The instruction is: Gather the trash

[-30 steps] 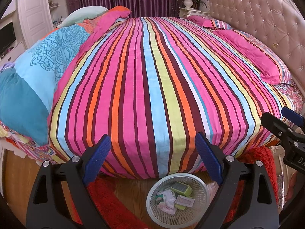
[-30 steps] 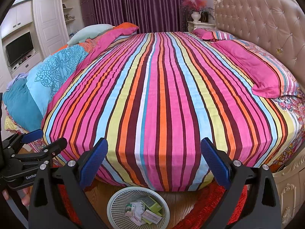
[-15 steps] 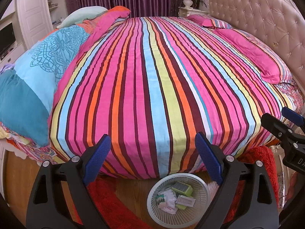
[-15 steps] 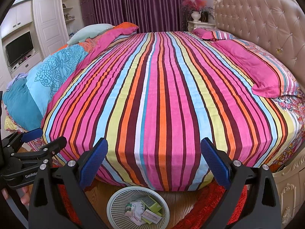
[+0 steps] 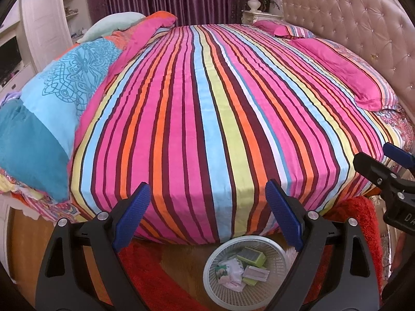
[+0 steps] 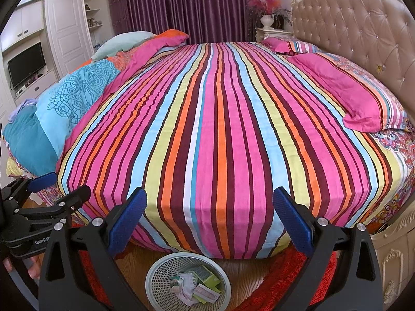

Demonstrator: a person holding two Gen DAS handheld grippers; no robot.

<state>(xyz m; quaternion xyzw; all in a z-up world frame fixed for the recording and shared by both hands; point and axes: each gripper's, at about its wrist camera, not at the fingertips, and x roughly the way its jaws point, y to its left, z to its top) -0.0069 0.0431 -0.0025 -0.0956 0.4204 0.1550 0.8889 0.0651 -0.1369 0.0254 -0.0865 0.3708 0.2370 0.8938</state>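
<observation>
Left gripper [image 5: 207, 212] and right gripper [image 6: 210, 215]: jaws spread wide, nothing between them, above the near edge of the striped bedsheet [image 5: 207, 119]. At 6 o'clock, white mesh wastebasket [image 5: 215, 290] on the wood floor, holding crumpled wrappers [image 5: 232, 274] and small cartons [image 5: 253, 255].

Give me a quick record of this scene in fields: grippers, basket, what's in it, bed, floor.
left gripper: jaws open, holding nothing
right gripper: jaws open, holding nothing
basket: white mesh, on the floor at the bed's near edge
trash: small boxes and wrappers inside the basket
bed: striped cover, no loose trash visible on it
rug: red, beside the basket
</observation>
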